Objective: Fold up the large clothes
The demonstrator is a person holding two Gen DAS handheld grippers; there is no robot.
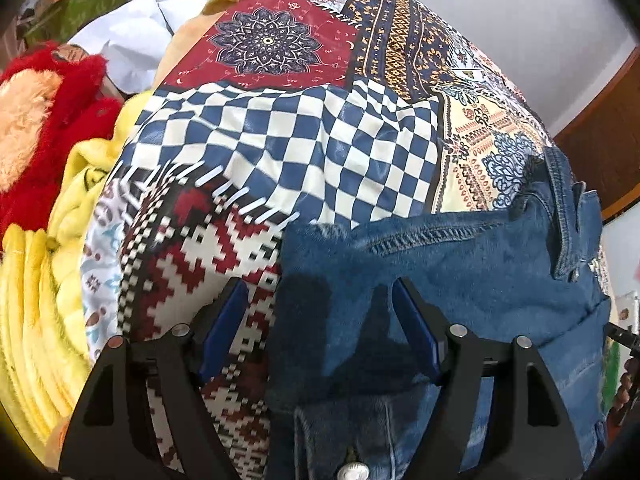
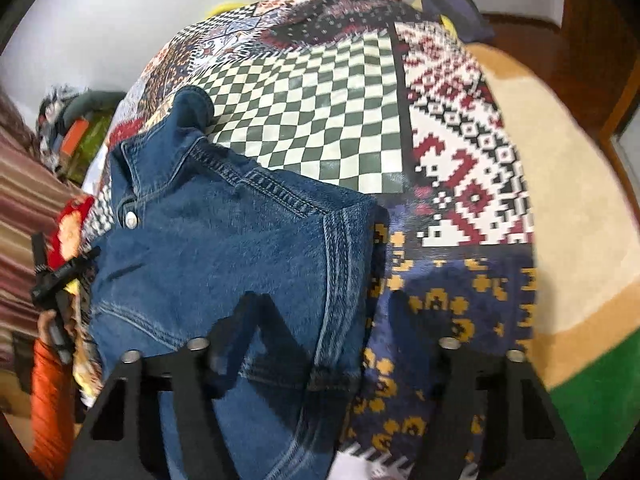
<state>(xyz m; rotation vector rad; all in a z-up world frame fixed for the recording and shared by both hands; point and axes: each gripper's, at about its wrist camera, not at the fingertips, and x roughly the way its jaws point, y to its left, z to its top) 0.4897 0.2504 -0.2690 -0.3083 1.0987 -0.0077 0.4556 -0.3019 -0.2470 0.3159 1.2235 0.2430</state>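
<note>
Lying spread on the patchwork bedsheet, the denim jacket is laid flat, probably so it can be folded against a firm, wide surface. From the left wrist view, the jacket covers the near right part of the sheet, its collar turned up at the jacket's far right end. The left gripper hovers over the jacket's left edge with its jaws spread wide; one blue pad sits above the bare sheet, the other above denim, so nothing is pinched. That straddle looks like a line-up for grabbing the jacket's edge. Yellow blankets and a red plush toy are piled off the sheet's left side, away from the jacket, which keeps the working area free

From the right wrist view, the jacket lies on the sheet's near left part, with a metal button near its collar and a stitched side seam running along its right edge. The right gripper is blurred, yet its two fingers stand well apart, one over denim and one over the sheet beside the seam, gripping nothing. I judge it is placed there to take that seam edge. The other handheld tool shows just left of the jacket
</note>
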